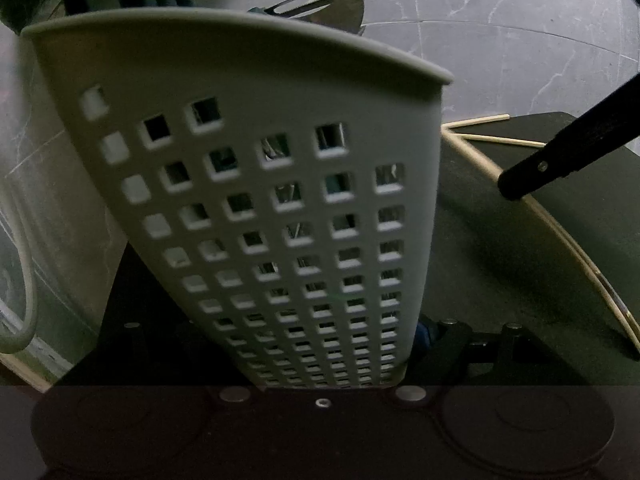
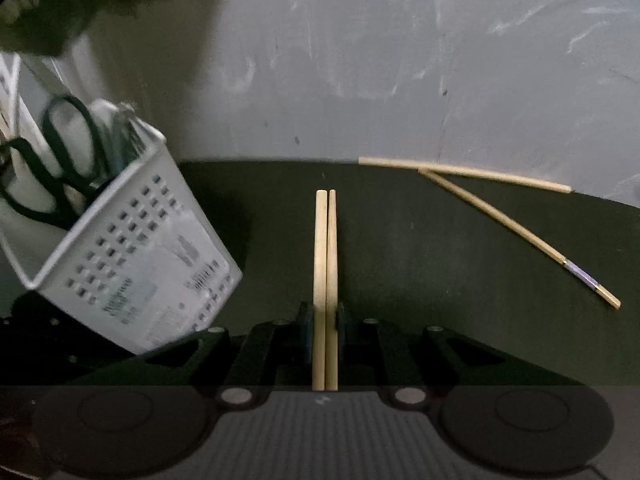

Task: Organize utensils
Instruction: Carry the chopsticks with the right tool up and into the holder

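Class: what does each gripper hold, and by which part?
Right gripper: two chopsticks, near one end. Left gripper: tilted utensil basket, at its base.

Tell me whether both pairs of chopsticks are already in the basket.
No. One pair is clamped in the right gripper, and two more chopsticks lie on the table, outside the basket.

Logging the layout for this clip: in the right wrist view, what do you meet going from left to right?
Scissors standing in the tilted white perforated basket → pair of chopsticks clamped in the right gripper jaws → two loose chopsticks lying crossed on the dark table.
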Demonstrator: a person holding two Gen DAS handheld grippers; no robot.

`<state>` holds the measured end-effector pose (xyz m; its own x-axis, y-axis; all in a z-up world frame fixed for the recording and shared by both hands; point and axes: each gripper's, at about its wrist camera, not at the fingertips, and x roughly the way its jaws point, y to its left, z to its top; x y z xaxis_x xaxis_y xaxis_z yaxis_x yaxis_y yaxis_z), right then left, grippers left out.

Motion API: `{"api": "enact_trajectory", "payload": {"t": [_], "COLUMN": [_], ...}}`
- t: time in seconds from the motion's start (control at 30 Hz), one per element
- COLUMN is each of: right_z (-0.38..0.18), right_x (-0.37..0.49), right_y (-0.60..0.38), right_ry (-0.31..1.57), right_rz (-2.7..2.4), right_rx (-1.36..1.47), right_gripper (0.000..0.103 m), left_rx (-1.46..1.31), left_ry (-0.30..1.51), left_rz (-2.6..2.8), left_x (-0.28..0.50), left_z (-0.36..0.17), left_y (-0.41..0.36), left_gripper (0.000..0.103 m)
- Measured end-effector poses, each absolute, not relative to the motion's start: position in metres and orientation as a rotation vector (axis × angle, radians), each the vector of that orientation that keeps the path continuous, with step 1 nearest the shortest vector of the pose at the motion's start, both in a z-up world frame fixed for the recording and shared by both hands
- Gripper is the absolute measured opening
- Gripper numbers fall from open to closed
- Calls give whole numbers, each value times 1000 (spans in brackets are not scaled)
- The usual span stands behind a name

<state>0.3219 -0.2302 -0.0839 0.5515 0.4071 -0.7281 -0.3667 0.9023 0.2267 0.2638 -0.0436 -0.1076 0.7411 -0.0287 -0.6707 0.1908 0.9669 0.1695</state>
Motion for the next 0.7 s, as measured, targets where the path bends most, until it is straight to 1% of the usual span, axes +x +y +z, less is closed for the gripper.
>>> {"api": "enact_trajectory", "payload": {"t": [0.33,0.47,0.7], "right_z": [-61,-48,-44], "right_x": [259,241,231], "right_y": [-252,-254,-256], "right_ry": [576,499,413], "right_rz": [437,432,428], "right_rx": [239,272,301], "right_gripper": [13,13,13], "left_rx": [244,256,270], "left_ry": [725,725,714], "left_rz": [-134,-140,-153], "left_x": [264,265,266], "left_z": [-109,-110,-112], "left_y": [-41,-42,-44], "left_gripper": [80,80,81]}}
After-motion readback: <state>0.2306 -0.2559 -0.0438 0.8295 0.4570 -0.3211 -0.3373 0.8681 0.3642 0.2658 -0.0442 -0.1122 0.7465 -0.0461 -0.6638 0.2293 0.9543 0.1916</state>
